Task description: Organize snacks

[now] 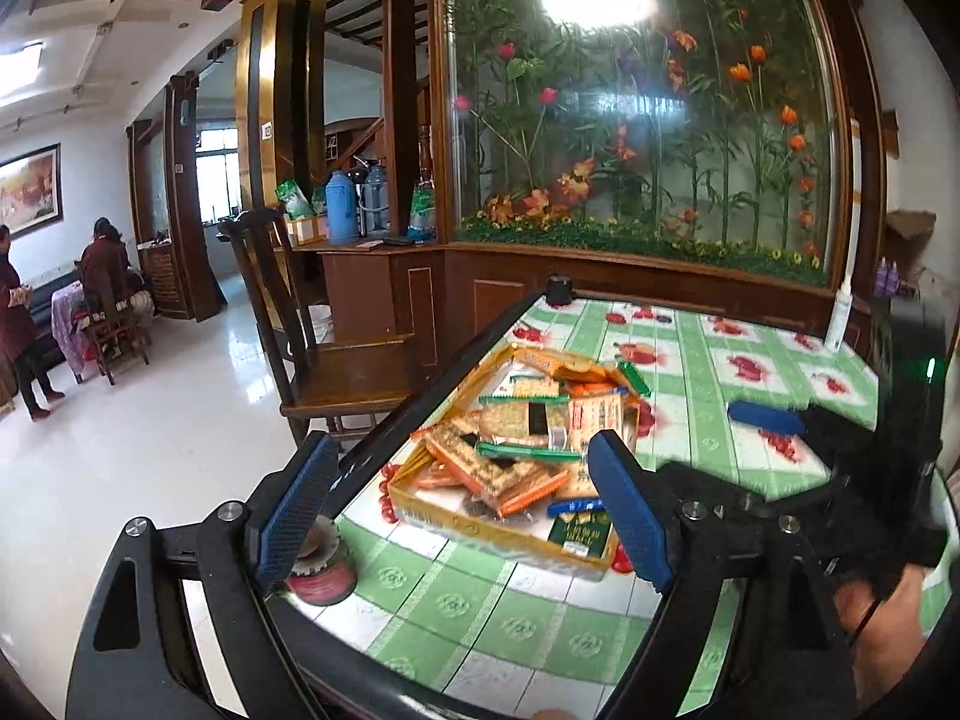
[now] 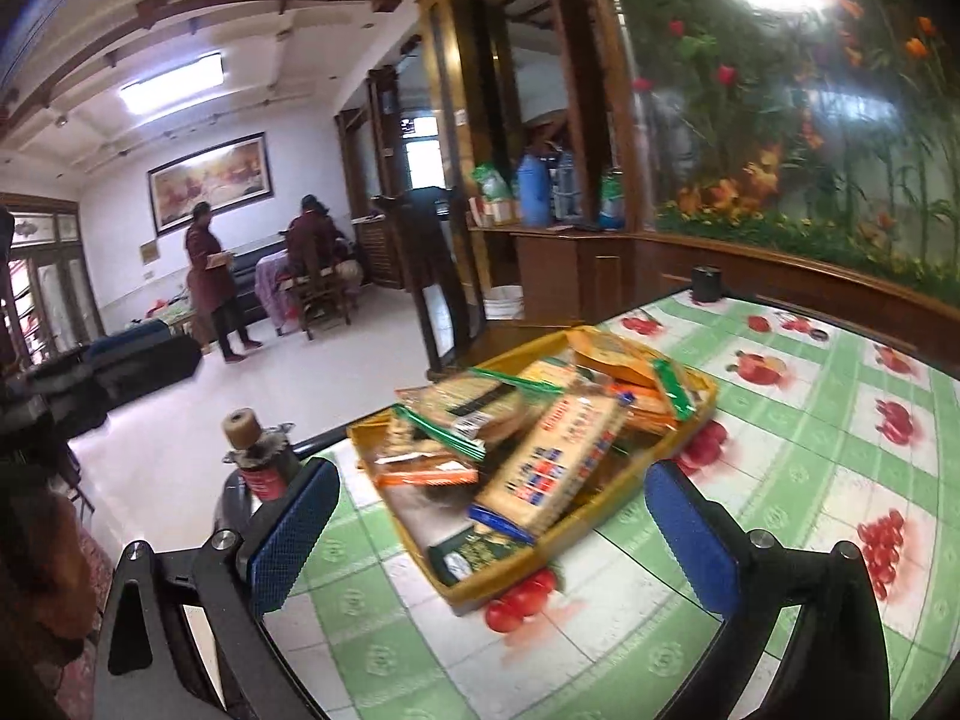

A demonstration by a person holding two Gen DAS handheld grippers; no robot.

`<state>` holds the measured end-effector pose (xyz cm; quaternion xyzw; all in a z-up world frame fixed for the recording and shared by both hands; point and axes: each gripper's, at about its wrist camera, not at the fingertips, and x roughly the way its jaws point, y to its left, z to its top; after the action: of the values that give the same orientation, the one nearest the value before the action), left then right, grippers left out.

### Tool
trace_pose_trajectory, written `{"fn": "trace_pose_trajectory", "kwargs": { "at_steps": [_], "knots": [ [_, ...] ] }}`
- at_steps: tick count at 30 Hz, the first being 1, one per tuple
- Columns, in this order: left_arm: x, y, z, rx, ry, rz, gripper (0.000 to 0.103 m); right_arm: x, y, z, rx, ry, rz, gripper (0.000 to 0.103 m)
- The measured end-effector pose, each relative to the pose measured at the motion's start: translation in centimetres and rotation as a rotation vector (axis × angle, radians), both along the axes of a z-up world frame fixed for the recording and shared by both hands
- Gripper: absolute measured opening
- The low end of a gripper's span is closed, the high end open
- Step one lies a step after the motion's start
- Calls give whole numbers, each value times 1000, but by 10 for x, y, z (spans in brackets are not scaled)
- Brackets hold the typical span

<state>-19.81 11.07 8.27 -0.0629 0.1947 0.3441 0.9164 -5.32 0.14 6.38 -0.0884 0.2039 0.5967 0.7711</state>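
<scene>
On my far left a wooden chair stands off the table edge. My left gripper hangs with its jaws wide apart and nothing between them; by its left pad sits a red-capped bottle. Ahead, the yellow tray rests on the green checked tablecloth, heaped with snack packets lying loosely across each other. Further right my right gripper faces the same tray, jaws also spread, gripping nothing. A clear bottle stands at the table's far right edge.
</scene>
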Motion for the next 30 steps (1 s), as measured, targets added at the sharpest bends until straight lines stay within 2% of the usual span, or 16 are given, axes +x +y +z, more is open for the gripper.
{"fn": "trace_pose_trajectory", "kwargs": {
  "at_steps": [10, 30],
  "knots": [
    [3, -10, -10, 2, 67, -10, 86, -6, -3, 20, -15, -62, 26, 103],
    [-15, -4, 5, 1, 56, 10, 86, -21, 11, 40, -32, -140, 87, 103]
  ]
}}
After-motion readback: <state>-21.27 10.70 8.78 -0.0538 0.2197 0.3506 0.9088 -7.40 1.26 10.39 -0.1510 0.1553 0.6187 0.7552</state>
